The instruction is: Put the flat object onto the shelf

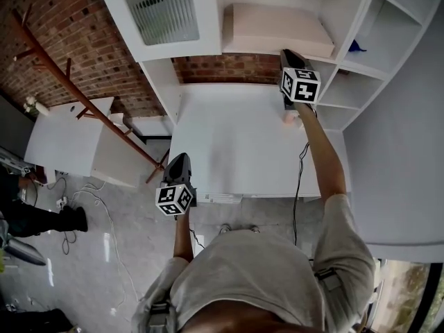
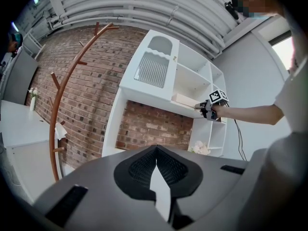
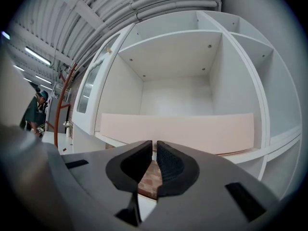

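1. The board [image 1: 277, 28] lies flat on the shelf [image 1: 345, 9], in the wide open compartment of the white unit. Its long front edge sits close to the shelf's lip.
2. My right gripper [image 1: 290, 53] is held level at that lip, tips just in front of the board's edge. I can't tell whether they touch it.
3. In the right gripper view my right gripper [image 3: 155, 146] has its jaws drawn together to a thin slit with nothing between them. The board [image 3: 178, 131] spans the shelf [image 3: 272, 146] straight ahead.
4. My left gripper [image 1: 179, 158] hangs low and well apart from the shelf, over the near edge of the white worktop [image 1: 236, 144].
5. In the left gripper view my left gripper [image 2: 156, 149] has its jaws meeting at the tips, holding nothing. The board [image 2: 185, 99] shows far off with my right hand at its end.
6. A brown coat stand [image 1: 76, 96] leans against the brick wall [image 1: 62, 19], to the left of the unit.
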Available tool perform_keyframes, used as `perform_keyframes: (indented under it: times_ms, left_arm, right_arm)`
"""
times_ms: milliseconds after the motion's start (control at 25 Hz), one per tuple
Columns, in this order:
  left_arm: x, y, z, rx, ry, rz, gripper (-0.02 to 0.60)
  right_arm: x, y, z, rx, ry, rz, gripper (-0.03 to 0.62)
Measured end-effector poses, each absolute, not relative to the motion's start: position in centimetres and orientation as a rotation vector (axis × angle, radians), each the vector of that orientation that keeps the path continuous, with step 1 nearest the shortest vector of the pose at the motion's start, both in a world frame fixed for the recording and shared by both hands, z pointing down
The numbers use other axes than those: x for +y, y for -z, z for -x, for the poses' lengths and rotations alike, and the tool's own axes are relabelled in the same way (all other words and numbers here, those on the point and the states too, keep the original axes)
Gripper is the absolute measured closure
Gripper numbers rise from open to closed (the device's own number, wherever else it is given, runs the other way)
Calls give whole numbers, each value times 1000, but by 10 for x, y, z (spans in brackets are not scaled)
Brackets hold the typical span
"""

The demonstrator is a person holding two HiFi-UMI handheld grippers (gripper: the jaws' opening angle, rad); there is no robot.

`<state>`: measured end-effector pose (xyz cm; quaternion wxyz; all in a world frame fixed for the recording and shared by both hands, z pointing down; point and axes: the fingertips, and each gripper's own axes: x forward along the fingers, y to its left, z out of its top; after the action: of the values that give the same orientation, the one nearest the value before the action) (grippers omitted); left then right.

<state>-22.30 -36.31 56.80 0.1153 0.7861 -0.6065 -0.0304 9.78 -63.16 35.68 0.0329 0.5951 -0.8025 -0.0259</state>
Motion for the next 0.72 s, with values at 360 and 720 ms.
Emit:
perform_keyframes:
  times_ms: [360,720]
  left_arm:
    - [-364,-564,227,-1782,85,-2310,566]
    - [-361,-556,216,-1764,90,-2342,566]
  right_arm:
    - [-632,-356,-94,-2463,115,-1823,548]
    - [-627,-354,-94,-2468,185,-1777,548]
